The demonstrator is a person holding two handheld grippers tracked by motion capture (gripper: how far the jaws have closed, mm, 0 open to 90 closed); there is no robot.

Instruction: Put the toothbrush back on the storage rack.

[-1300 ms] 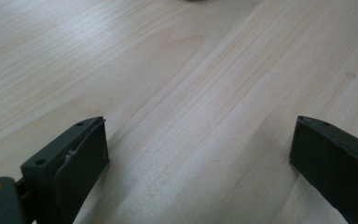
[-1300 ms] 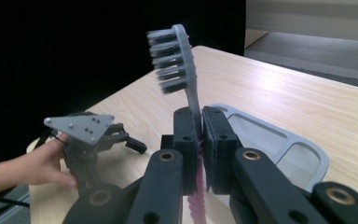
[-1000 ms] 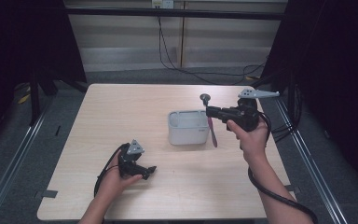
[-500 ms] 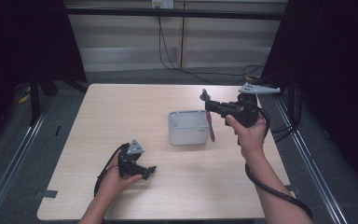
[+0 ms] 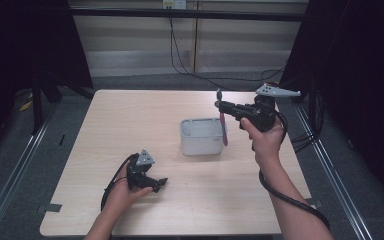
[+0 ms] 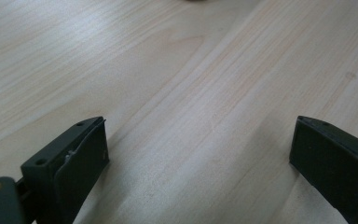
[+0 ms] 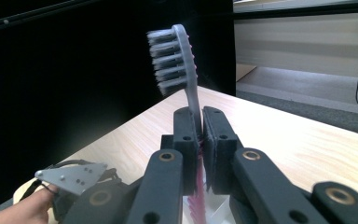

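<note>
Pink-handled toothbrush with a grey bristle head (image 7: 177, 60): held clear of the light wooden table (image 5: 130, 125), clamped by its neck between the two black jaws of the right gripper (image 5: 222, 106), which press flat on it from both sides. In the right gripper view the bristle head stands upright above the jaws, bristles facing that view's left, and the pink handle runs down below them. From the high view the brush hangs roughly vertical, head up, its handle end down at the right edge of the small grey-white rectangular plastic tray (image 5: 202, 136) that sits near the middle of the table; whether the handle tip touches the rim I cannot tell. Right hand (image 5: 265, 140) grips the tool above the table's right side, its cable trailing off toward the person. Left gripper (image 5: 156, 183) rests low near the front left of the table, well apart from the tray, jaws standing wide with bare wood between them in the left gripper view; nothing held. My reading: this is the carry step, brush in the air beside the tray, either being brought to it or taken from it. If it is going in, the next move calls for tilting the brush toward level, lining it along the tray's long side, lowering it inside the walls, then opening the jaws. Risk: the handle could catch the rim and nudge the light tray.
</note>
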